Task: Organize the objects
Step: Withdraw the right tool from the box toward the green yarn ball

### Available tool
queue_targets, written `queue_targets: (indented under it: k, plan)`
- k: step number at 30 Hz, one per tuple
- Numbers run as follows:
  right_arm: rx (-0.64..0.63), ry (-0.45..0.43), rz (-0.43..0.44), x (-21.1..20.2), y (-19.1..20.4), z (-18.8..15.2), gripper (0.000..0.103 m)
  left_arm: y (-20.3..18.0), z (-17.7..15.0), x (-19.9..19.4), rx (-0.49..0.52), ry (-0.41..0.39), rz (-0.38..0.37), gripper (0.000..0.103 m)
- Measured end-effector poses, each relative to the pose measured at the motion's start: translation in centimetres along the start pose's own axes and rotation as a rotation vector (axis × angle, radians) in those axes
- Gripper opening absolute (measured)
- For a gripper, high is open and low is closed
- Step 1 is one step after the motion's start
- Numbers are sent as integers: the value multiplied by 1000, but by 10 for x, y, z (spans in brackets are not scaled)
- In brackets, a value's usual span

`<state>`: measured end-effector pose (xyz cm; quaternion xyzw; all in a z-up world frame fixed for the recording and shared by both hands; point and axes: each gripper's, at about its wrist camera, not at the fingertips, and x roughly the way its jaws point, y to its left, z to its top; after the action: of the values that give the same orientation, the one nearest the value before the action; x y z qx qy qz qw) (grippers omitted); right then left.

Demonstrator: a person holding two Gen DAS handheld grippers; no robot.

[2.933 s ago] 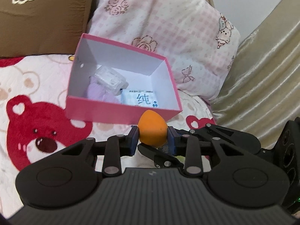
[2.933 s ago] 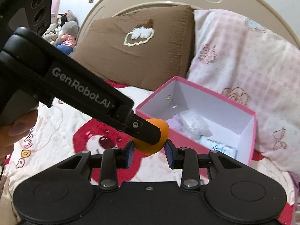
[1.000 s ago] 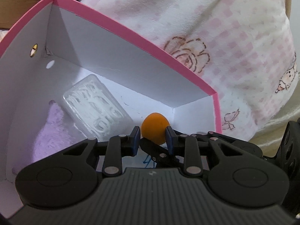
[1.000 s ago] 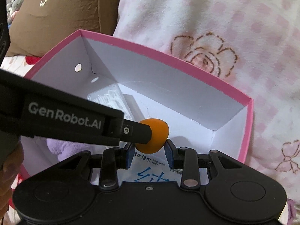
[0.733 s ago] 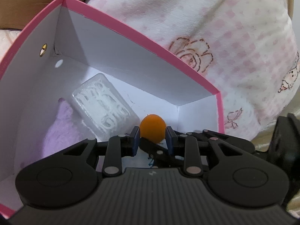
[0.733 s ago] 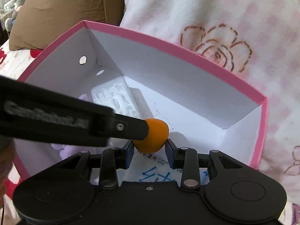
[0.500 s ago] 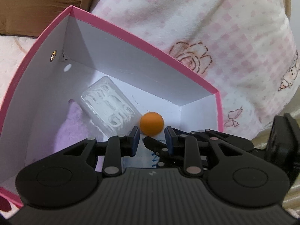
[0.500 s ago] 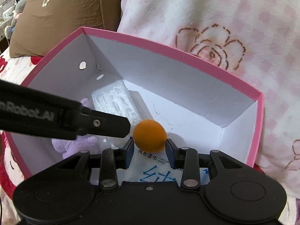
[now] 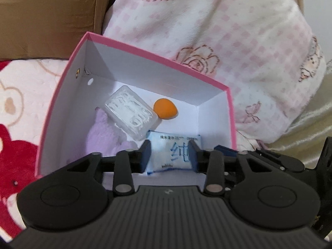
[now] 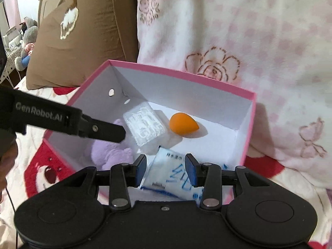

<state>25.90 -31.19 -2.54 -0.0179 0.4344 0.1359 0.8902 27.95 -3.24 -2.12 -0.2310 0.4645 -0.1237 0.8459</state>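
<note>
Left tongs, right tongs both opening, empty; orange sponge apparently resting in pink box.

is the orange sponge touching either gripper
Apart. The right wrist view shows the orange sponge lying alone on the box floor, beyond both opening grippers.
</note>
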Motion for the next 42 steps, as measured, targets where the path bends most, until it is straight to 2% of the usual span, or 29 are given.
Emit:
queue_targets:
  k: [3, 11, 17, 21, 24, 28, 30, 33, 37, 40, 42]
  plan:
    - [15, -15, 23, -22, 2, -8, 48, -7, -6, -20, 29, 3, 18, 45]
    - [-48, -41, -5, -66, 23, -22, 52, -26, -22, -66, 78, 26, 35, 50]
    - [-45, -53, -4, -89, 31, -32, 63, -42, -35, -101, 102, 6, 47, 56]
    - [-55, -86, 14, -103, 37, -36, 63, -43, -42, -117, 68, 24, 19, 56]
    - [-62, -102, 23, -115, 42, -36, 64, -47, -50, -130, 89, -2, 68, 56]
    - [-68, -101, 37, -129, 48, -40, 73, -48, -58, -143, 60, 12, 44, 57]
    - [-93, -93, 52, -135, 52, -43, 76, -52, -58, -147, 38, -7, 18, 65]
    - [-123, -99, 53, -144, 60, -49, 78, -63, -62, -154, 72, -30, -3, 69]
    - [-134, -116, 52, -158, 67, -58, 88, -71, -72, -160, 106, -31, 1, 74]
    - [-131, -114, 37, -166, 68, -63, 98, -74, -81, -162, 123, -28, 12, 83]
    - [-116, -100, 21, -166, 65, -66, 101, -76, -87, -161, 131, -16, 29, 92]
